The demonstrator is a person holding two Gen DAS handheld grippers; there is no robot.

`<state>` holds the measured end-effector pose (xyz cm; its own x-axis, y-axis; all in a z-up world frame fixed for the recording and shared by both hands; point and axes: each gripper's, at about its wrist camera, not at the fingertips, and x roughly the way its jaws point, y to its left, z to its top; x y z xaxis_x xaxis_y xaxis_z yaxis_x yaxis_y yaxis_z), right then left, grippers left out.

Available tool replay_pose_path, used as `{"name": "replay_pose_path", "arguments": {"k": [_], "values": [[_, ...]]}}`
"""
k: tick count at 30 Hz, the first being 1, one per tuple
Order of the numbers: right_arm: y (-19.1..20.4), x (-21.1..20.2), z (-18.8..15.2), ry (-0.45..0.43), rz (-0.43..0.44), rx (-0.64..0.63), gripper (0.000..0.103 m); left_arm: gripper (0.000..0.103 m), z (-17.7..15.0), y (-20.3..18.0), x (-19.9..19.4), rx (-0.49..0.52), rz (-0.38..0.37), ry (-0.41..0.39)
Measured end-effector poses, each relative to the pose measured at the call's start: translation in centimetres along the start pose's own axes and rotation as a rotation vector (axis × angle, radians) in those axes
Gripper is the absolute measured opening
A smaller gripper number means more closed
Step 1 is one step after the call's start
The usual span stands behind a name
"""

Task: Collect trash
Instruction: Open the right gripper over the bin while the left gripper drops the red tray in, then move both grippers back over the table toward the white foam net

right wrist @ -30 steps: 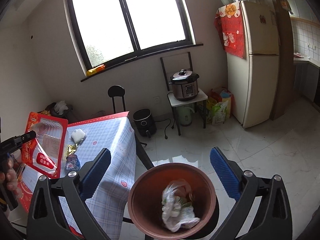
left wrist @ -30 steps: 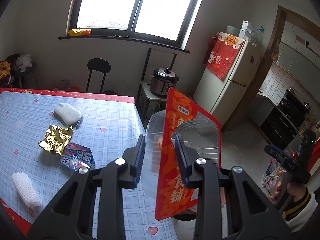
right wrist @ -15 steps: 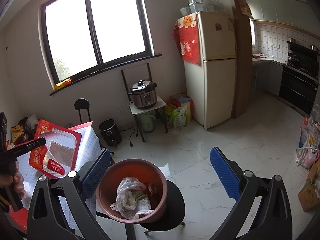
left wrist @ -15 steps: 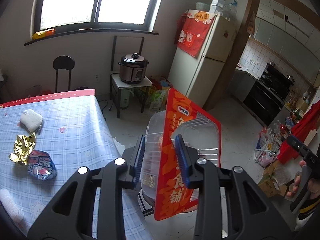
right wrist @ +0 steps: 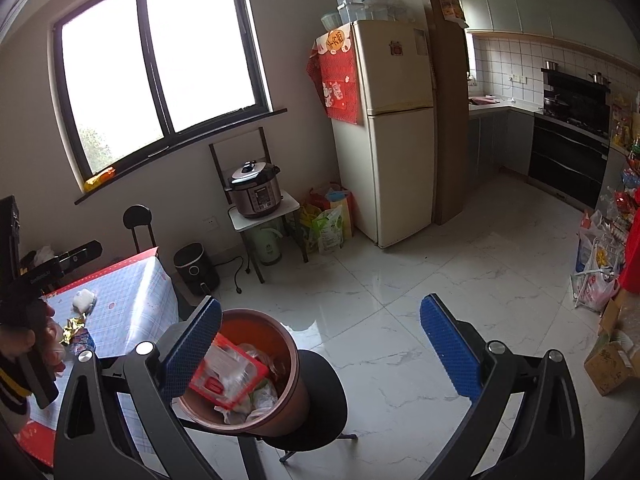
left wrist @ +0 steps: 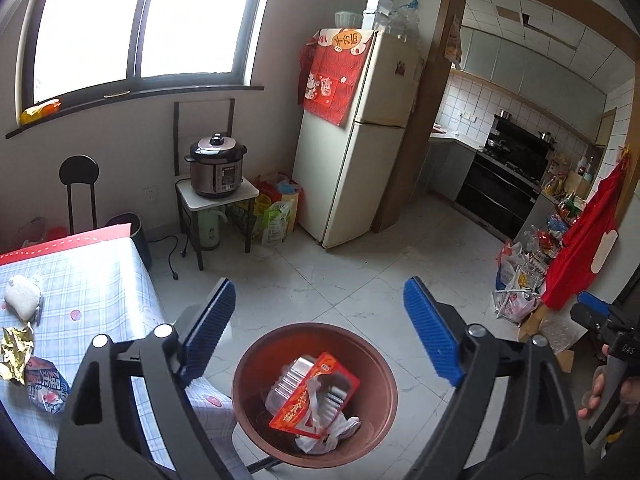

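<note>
A brown bin (left wrist: pixel 376 364) (right wrist: pixel 298 396) stands on a black stool (right wrist: pixel 332 404) beside the table. Inside it a clear plastic tray with a red label (left wrist: pixel 314 394) (right wrist: pixel 228 376) lies on a white plastic bag (left wrist: pixel 336 432). My left gripper (left wrist: pixel 316 328) hovers over the bin, its jaws opening wide with nothing between them. My right gripper (right wrist: pixel 320 348) is open and empty, right of the bin. On the checked tablecloth (left wrist: pixel 96 280) remain a gold foil wrapper (left wrist: pixel 16 350), a blue-red snack packet (left wrist: pixel 44 388) and a white pad (left wrist: pixel 22 300).
A rice cooker (left wrist: pixel 216 168) sits on a small stand by the wall, with a fridge (left wrist: pixel 356 140) and shopping bags (left wrist: pixel 276 212) to its right. A black chair (left wrist: pixel 78 192) and a small black bin (right wrist: pixel 196 268) stand behind the table. Bags and boxes (right wrist: pixel 600 280) crowd the right side.
The left gripper swung right from the table to above the bin, opened, and the red-labelled tray dropped into the bin. The right gripper also swung right, staying open.
</note>
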<state>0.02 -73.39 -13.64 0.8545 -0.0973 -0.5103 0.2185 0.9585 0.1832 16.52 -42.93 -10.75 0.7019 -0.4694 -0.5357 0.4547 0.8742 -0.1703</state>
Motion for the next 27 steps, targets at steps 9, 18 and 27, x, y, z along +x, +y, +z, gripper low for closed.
{"name": "replay_pose_path", "arguments": {"k": [9,18,27], "values": [[3.5,2.1,0.9,0.016,0.098,-0.042,0.098,0.097,-0.8,6.4,-5.2,-0.09,0.172,0.002],[10.9,5.4,1.4,0.054,0.215,-0.124,0.098,0.097,-4.3,17.3,-15.9,-0.277,0.463,-0.045],[21.8,7.7,0.5,0.119,0.29,-0.205,0.098,0.097,-10.7,27.2,-27.2,-0.489,0.686,-0.048]]}}
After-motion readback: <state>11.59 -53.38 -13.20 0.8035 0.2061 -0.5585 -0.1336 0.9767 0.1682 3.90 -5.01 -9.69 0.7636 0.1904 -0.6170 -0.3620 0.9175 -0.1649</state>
